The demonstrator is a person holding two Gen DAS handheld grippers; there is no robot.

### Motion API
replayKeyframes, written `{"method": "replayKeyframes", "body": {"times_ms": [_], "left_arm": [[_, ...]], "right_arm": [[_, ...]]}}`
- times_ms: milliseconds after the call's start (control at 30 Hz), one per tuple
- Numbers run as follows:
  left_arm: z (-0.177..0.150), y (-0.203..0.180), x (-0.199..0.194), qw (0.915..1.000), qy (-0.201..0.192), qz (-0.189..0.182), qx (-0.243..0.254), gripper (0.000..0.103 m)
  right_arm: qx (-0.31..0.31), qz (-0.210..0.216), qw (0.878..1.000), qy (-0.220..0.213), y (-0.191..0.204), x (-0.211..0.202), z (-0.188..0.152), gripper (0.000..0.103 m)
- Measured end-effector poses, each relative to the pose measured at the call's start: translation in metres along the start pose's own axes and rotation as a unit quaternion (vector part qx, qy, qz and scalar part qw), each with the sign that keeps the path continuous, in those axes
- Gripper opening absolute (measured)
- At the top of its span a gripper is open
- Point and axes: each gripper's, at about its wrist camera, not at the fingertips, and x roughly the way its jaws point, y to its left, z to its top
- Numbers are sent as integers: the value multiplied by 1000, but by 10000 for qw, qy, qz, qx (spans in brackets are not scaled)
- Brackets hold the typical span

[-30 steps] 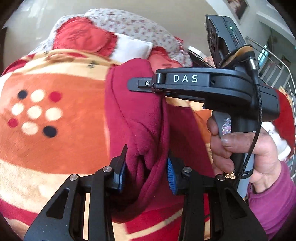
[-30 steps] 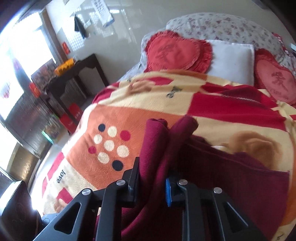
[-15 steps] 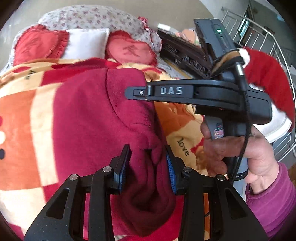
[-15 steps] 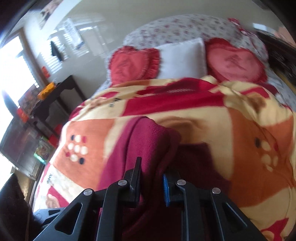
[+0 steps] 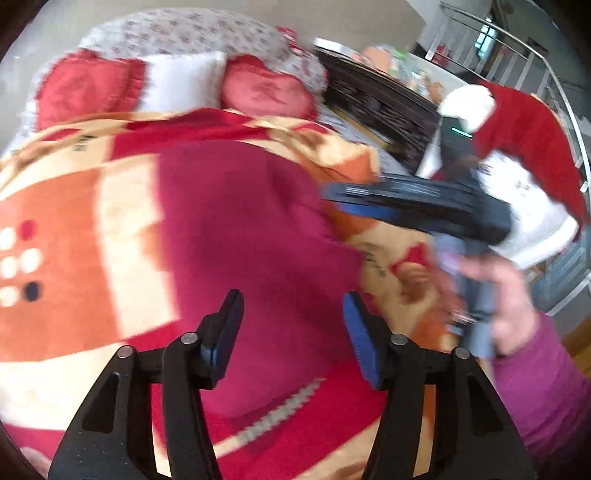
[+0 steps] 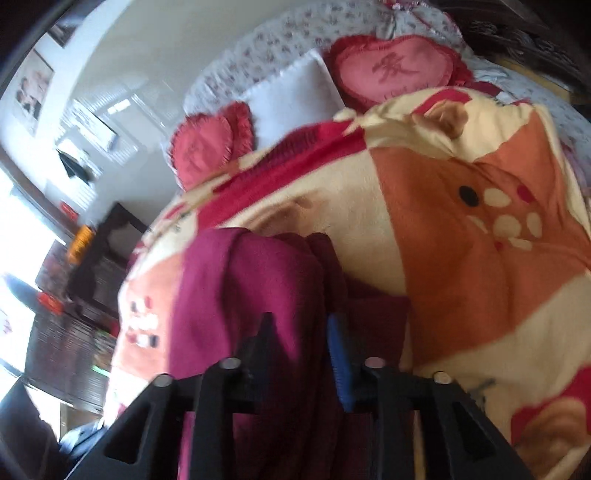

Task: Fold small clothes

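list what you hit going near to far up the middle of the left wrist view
left claw, open over the cloth → maroon garment lying flat → patterned blanket → white pillow → floral headboard cushion

The red heart-shaped cushion (image 6: 397, 70) at the head of the bed carries one large Chinese-style character, too blurred for me to read it. The blanket (image 5: 375, 260) has some dark lettering, but it is smeared and not legible.

Plain maroon garment (image 5: 251, 229); orange-cream-red blanket (image 5: 74, 206)
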Motion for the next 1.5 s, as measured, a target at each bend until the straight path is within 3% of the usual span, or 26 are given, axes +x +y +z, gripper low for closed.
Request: {"method": "replayKeyframes", "body": {"times_ms": [33, 200, 267, 300, 433, 533, 633, 667, 733, 767, 833, 1100, 1200, 1267, 1300, 1400, 1500], "left_arm": [[-2, 8, 0, 9999, -10, 134, -72, 57], [-14, 28, 13, 9981, 132, 406, -442, 56], [-19, 28, 21, 9977, 204, 468, -448, 56], [-22, 27, 23, 9976, 237, 472, -442, 56], [-31, 22, 37, 9972, 380, 491, -418, 56], [-36, 23, 52, 9963, 523, 542, -422, 56], [-35, 25, 53, 9959, 499, 562, -506, 56], [-34, 25, 51, 9960, 453, 570, -519, 56], [-32, 26, 47, 9958, 381, 641, -522, 57], [-30, 27, 47, 9956, 354, 679, -531, 57], [-28, 28, 49, 9952, 332, 718, -570, 57], [-23, 26, 61, 9940, 372, 901, -504, 62], [-20, 28, 66, 9937, 405, 898, -532, 64], [-20, 28, 68, 9936, 413, 901, -539, 66], [-19, 28, 69, 9938, 412, 885, -538, 66], [-19, 25, 72, 9935, 422, 931, -503, 66], [-18, 22, 74, 9933, 443, 945, -494, 66]], "right_arm": [[-24, 56, 10000, -18, 5, -8, -9, 66], [19, 200, 9987, 476, 22, 5, -40, 66], [-71, 115, 9980, 617, 23, 16, -51, 54], [-144, 11, 9980, 611, 24, 18, -55, 31], [-424, -401, 9982, 167, 29, -6, -78, 20], [-463, -771, 9956, 278, 19, 5, -88, 20], [-227, -541, 9979, 291, 13, 2, -84, 21], [-161, -432, 9988, 193, 14, -6, -80, 25], [-71, -535, 9983, -224, 15, -25, -71, 48], [-65, -610, 9972, -424, 17, -33, -68, 49], [-154, -642, 9959, -625, 22, -39, -58, 50], [-1008, -583, 9927, -328, 57, 14, -32, 49], [-1251, -734, 9892, -219, 55, 35, -22, 49], [-1453, -1200, 9819, -181, 48, 49, -16, 48], [-1452, -1452, 9786, -151, 41, 54, -14, 47], [-1045, -1354, 9852, -107, 22, 55, -15, 49], [-1016, -1404, 9848, -127, 24, 51, -17, 50]]}}
